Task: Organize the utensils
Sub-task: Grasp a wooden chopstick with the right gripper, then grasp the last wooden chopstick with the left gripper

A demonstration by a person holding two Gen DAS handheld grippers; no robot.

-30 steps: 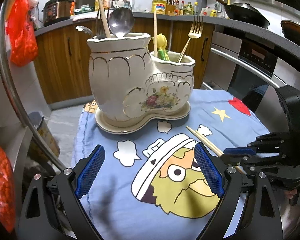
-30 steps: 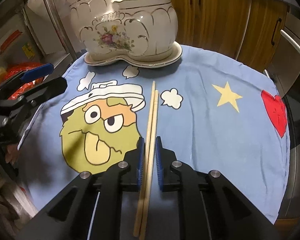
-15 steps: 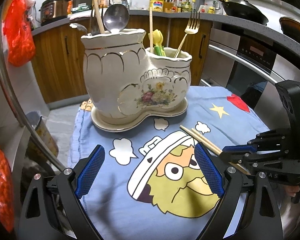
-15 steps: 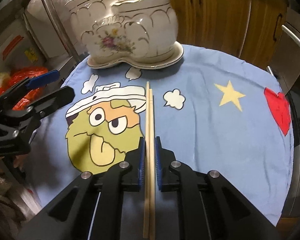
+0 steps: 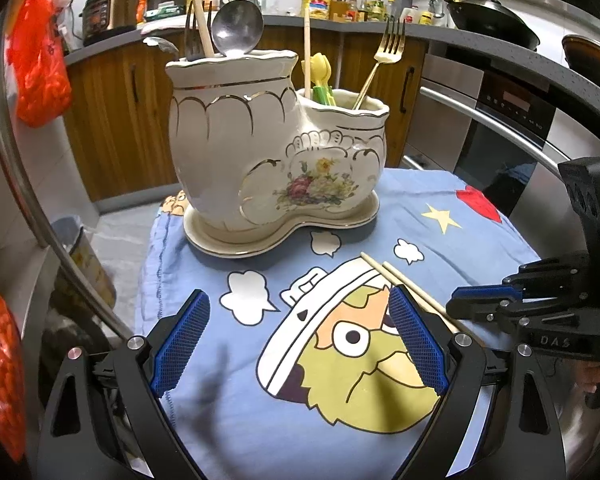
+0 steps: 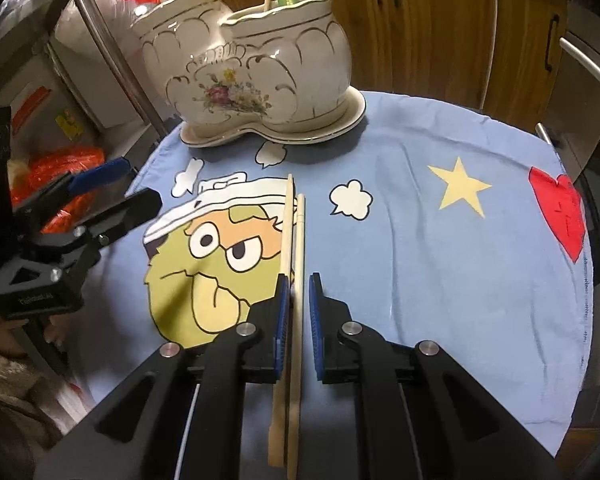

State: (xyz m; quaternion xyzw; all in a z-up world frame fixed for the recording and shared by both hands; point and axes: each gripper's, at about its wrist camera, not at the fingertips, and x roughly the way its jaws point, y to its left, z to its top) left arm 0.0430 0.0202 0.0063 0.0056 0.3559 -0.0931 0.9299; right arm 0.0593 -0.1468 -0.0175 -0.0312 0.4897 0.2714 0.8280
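Two chopsticks (image 6: 296, 264), rear ends cut off, between right gripper's (image 6: 298, 308) pads.

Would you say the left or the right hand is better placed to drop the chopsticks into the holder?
Right: the right gripper already clamps the chopsticks; the left gripper hangs open, empty.

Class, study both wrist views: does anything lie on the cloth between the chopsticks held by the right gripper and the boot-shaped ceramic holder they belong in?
Nothing visible does. The right gripper is shut on the chopsticks, and only bare blue cloth lies between their tips and the holder. The left gripper sits open off to one side.
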